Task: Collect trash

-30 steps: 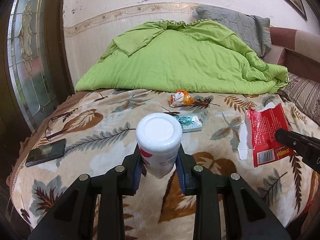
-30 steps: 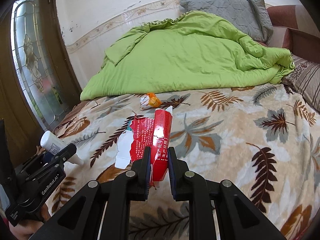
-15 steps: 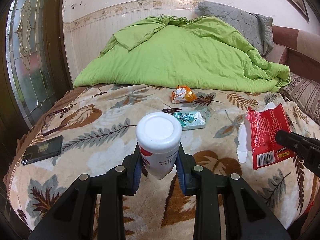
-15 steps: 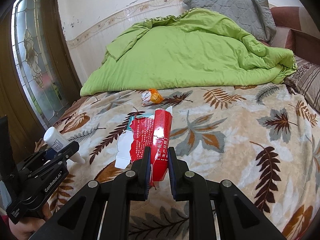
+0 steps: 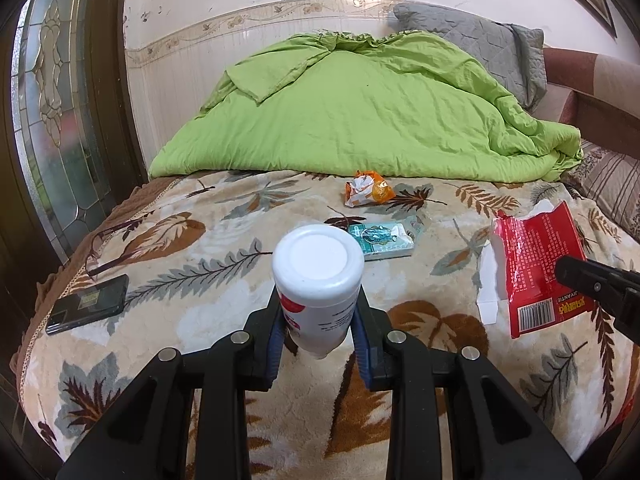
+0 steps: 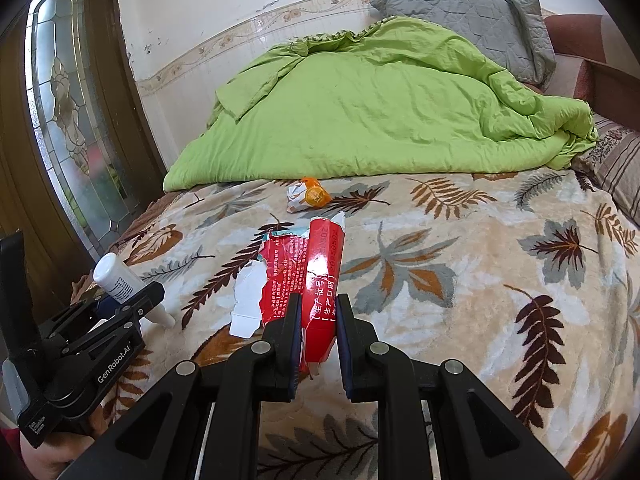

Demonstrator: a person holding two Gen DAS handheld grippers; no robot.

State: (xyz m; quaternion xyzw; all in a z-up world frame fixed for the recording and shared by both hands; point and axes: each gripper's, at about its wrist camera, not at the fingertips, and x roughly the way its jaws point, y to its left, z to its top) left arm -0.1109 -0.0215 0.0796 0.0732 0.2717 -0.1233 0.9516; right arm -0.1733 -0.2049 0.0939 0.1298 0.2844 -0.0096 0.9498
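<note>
Red carton (image 6: pixel 320 280) reads "生产日期"; hand-held gripper (image 6: pixel 114 364) "GenRobot.AI".

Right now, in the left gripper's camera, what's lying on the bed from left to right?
Black phone → white bottle in the left gripper → teal packet → torn red box.

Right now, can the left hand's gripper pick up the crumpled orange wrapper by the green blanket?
Probably not yet: the left gripper has its jaws shut on the white bottle. The orange wrapper lies uncovered, farther up the bed.
</note>
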